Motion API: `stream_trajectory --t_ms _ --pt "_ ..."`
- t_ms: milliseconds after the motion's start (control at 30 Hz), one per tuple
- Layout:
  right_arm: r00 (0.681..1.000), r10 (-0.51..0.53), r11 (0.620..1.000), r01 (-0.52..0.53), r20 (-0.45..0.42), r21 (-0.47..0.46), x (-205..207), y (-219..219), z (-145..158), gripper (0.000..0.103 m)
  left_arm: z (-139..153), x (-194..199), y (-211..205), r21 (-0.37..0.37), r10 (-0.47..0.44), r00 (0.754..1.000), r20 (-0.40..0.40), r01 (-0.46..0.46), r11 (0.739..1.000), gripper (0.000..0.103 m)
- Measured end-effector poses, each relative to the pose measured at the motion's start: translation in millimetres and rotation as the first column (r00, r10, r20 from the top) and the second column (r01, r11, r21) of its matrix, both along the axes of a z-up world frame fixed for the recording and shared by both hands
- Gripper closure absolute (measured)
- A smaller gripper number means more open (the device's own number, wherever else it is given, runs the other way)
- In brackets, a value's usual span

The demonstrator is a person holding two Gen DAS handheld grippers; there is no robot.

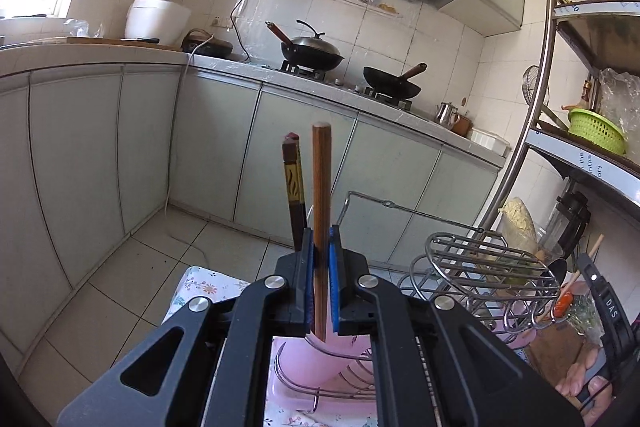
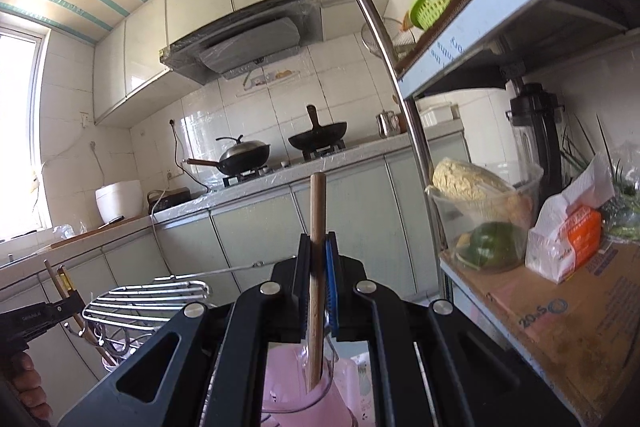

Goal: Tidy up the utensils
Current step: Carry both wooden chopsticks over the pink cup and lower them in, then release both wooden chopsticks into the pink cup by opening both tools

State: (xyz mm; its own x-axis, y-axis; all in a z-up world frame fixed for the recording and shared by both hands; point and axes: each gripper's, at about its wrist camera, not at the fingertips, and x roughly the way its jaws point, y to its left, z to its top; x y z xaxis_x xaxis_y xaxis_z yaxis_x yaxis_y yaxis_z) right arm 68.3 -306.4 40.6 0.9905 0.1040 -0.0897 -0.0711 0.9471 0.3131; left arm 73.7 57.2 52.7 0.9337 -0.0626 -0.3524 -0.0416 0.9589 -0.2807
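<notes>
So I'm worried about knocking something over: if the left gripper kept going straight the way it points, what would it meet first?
Probably nothing close. The left gripper, shut on a brown chopstick, points over open floor toward the pale lower cabinet doors under the stove counter. The wire rack sits off to its right, likely clear, though depth is uncertain.

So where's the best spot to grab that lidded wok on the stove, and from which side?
Take the lidded wok by its long wooden handle, coming from the rice cooker side. The handle sticks out and up that way, clear of the hot body, and is narrow enough for two fingers. The arched lid knob would probably lift only the lid.
</notes>
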Motion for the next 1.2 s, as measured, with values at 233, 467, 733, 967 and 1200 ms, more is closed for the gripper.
stream_trajectory --t_ms 233,467,733,967,1200 --pt "0.998 0.021 1.000 -0.020 -0.063 0.013 13 -2 -10 0.096 2 16 -2 0.033 -0.022 1.000 -0.006 0.022 0.999 0.097" --pt "0.995 0.037 0.999 -0.036 -0.094 0.017 19 -2 -11 0.096 2 31 -6 0.041 -0.062 0.997 -0.039 0.064 0.997 0.097" --pt "0.983 0.061 0.998 -0.057 -0.172 0.028 21 -2 -19 0.090 -9 29 -7 0.033 -0.067 0.993 -0.092 0.070 0.997 0.093" --pt "0.973 0.087 0.994 -0.070 -0.215 0.088 17 -13 -28 0.069 -15 25 -3 0.002 -0.057 0.989 -0.133 0.058 0.998 0.066" --pt "0.968 0.109 0.991 -0.089 -0.224 0.099 3 -15 -30 0.069 -20 15 -4 -0.005 -0.071 0.985 -0.159 0.071 0.997 0.065"
